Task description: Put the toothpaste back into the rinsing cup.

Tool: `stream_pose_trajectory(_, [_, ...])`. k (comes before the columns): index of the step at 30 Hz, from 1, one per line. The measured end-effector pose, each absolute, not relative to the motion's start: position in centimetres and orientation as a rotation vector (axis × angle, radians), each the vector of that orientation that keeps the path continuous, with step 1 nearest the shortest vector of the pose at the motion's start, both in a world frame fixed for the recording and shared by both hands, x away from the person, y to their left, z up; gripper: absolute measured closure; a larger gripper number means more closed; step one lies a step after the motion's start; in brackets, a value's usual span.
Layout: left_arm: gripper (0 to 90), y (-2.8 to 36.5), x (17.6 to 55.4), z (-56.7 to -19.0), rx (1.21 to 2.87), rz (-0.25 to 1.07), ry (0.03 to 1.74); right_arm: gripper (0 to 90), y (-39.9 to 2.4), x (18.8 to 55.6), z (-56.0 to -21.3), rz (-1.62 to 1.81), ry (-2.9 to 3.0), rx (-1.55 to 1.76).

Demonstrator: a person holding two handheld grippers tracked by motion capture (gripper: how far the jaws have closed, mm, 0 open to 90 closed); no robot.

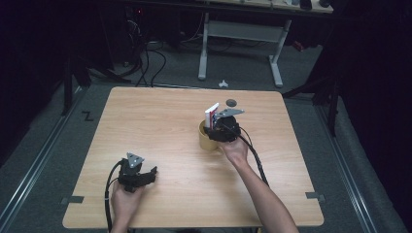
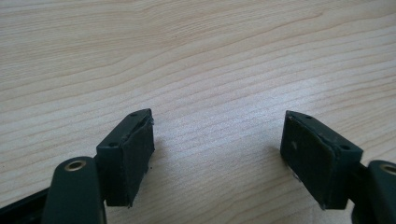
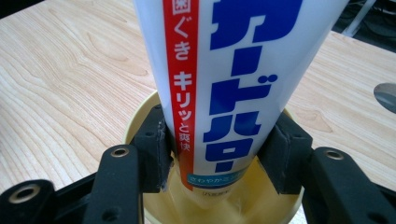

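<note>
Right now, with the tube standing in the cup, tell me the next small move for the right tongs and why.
Probably open the right tongs a little wider and lift them straight up. The toothpaste tube already stands with its lower end inside the yellow cup, and the pads sit at its two edges, so letting go cleanly should leave it there. The left tongs are open over the bare table.

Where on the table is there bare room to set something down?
Most of the table is bare: the whole left half beyond the left gripper, and the near right corner beside the right forearm. It is crowded at centre-right, where the right gripper stands at the toothpaste tube in the yellow cup, near a dark disc.
</note>
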State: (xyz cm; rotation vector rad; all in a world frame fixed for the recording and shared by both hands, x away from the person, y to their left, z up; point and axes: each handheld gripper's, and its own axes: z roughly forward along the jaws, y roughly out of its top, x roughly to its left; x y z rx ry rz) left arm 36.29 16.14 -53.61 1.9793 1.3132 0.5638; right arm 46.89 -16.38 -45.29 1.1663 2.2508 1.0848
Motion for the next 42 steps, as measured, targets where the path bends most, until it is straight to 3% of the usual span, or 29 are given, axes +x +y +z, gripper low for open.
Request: stream_pose_trajectory(42, [26.2,16.20,36.30,-53.61,1.975,0.559,1.314,45.7,-16.02,47.02,-45.99,1.006,2.277,1.169])
